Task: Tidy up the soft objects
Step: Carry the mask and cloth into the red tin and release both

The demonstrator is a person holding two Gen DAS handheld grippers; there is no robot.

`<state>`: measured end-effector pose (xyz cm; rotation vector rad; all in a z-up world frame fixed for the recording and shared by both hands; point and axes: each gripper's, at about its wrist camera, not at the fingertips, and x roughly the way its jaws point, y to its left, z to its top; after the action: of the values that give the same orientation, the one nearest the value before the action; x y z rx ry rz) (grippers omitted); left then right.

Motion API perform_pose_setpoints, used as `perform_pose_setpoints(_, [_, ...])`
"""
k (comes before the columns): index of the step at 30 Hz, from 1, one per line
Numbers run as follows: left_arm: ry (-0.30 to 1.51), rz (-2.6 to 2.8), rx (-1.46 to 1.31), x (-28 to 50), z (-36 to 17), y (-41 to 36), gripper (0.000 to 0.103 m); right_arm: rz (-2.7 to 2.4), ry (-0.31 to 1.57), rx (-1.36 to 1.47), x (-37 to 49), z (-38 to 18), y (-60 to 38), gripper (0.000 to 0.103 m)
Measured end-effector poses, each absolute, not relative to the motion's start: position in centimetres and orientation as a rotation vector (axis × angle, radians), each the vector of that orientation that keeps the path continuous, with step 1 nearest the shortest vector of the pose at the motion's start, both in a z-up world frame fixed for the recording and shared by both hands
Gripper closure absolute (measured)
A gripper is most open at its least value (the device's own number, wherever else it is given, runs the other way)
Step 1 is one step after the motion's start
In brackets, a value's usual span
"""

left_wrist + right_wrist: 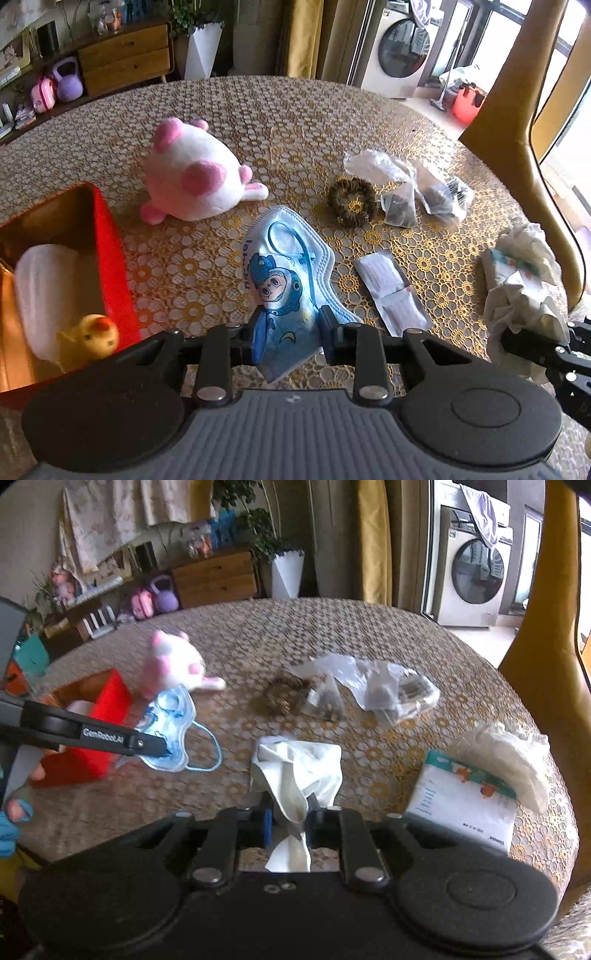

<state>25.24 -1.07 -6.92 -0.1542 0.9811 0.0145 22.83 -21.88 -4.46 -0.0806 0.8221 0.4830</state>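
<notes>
Left wrist view: yellow duck (94,334) in red box (110,258); left tongs (290,328) pinching mask (284,280). Right: right tongs (291,818) pinching tissue (295,771).

We are pinching a blue face mask (284,280) between the fingers of our left gripper (290,328), which is angling down over the table. Our right gripper (290,821) is clamping tight on a crumpled white cloth (299,771), also tilting downward, to the right of the left one.
</notes>
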Motion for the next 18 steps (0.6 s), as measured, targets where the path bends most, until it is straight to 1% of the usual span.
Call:
perform_pose_setpoints(8, [0.935,-0.004,-0.157,22.0,-3.7,1.4,0.074,0.547,0.782,-0.059,20.4,-1.2,-20.1,0.088])
perform_pose_setpoints(18, [0.890,0.025,-0.181,18.9,-0.8,6.0,0.074,0.637,0.742,-0.064,18.0,1.5,-15.8,0.088])
